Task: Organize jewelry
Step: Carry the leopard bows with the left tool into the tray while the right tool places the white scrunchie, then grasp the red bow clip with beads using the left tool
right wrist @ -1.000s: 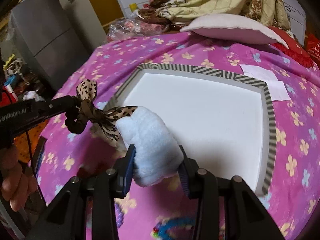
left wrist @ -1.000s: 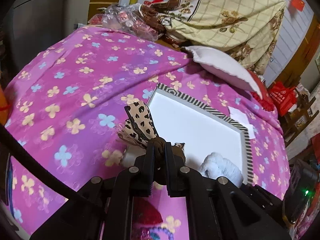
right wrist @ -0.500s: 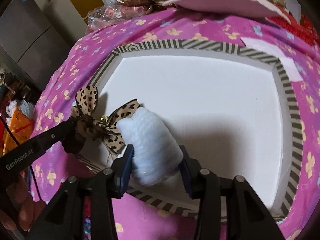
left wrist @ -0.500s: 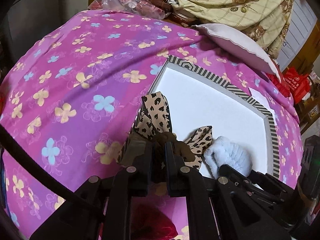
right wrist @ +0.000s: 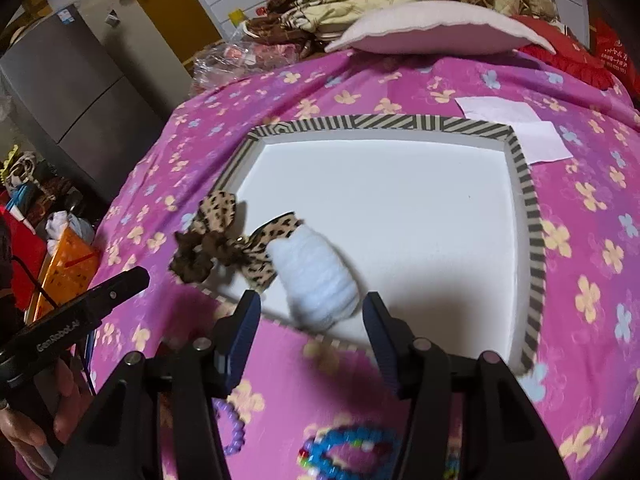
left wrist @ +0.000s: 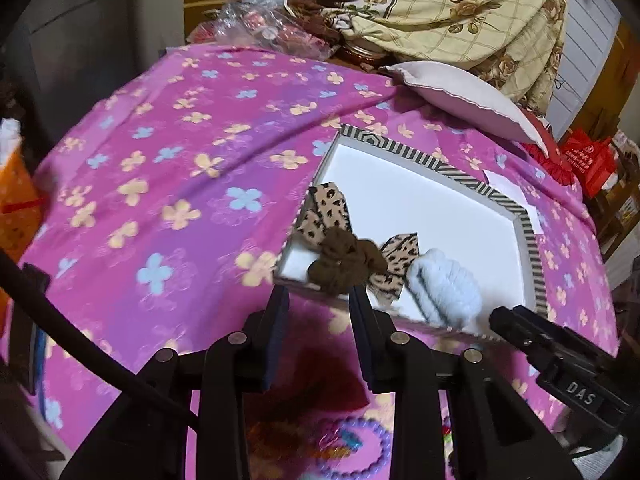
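Note:
A leopard-print bow scrunchie [left wrist: 344, 252] [right wrist: 224, 240] lies in the near left corner of the white tray [left wrist: 532, 240] [right wrist: 532, 216], partly over its striped rim. A pale blue fluffy scrunchie [left wrist: 444, 292] [right wrist: 318, 276] lies beside it on the tray floor. My left gripper [left wrist: 318, 308] is open and empty just in front of the bow. My right gripper [right wrist: 310, 314] is open and empty just behind the blue scrunchie. Beaded bracelets [right wrist: 348, 452] [left wrist: 356, 444] lie on the pink cloth near me.
The tray sits on a pink flowered bedspread [left wrist: 180, 184]. A pale pillow [left wrist: 460, 96], a folded quilt [left wrist: 460, 12] and a plastic bag [left wrist: 256, 28] lie at the far side. Two white paper slips [right wrist: 516, 124] lie beside the tray's far right corner.
Both grippers opened and let go: the bow scrunchie and the blue scrunchie now lie in the tray. Both grippers drew back toward me.

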Demonstrator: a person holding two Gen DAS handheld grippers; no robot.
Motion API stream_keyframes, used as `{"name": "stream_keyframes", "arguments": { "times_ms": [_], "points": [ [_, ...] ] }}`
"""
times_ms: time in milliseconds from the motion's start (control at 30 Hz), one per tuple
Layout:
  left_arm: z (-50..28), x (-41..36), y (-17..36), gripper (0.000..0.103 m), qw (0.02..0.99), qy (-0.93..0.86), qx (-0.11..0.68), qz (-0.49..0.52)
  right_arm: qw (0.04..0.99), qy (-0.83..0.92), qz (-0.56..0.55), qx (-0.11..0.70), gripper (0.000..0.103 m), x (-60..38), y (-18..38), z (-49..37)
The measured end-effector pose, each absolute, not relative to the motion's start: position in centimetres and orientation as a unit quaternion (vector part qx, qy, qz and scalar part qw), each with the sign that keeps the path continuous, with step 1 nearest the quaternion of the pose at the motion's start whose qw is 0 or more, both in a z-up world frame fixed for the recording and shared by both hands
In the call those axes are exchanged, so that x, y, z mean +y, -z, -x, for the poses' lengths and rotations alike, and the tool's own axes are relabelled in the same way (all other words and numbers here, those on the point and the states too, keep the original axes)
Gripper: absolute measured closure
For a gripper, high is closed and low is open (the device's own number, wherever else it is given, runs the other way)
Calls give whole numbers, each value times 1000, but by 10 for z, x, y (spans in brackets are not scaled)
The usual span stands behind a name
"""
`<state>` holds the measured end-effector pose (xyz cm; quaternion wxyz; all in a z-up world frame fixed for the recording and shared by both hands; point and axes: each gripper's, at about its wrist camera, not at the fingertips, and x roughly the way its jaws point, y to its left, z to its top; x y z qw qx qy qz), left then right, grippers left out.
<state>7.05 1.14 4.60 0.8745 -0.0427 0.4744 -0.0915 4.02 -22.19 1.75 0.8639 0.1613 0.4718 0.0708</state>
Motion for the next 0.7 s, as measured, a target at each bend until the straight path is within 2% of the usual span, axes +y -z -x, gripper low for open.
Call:
{"name": "stream_keyframes", "arguments": {
  "times_ms": [700],
  "points": [
    [14, 19, -57, 51, 898, 56, 436, 6, 879, -85, -118, 455, 41, -182, -37, 45]
  ]
}}
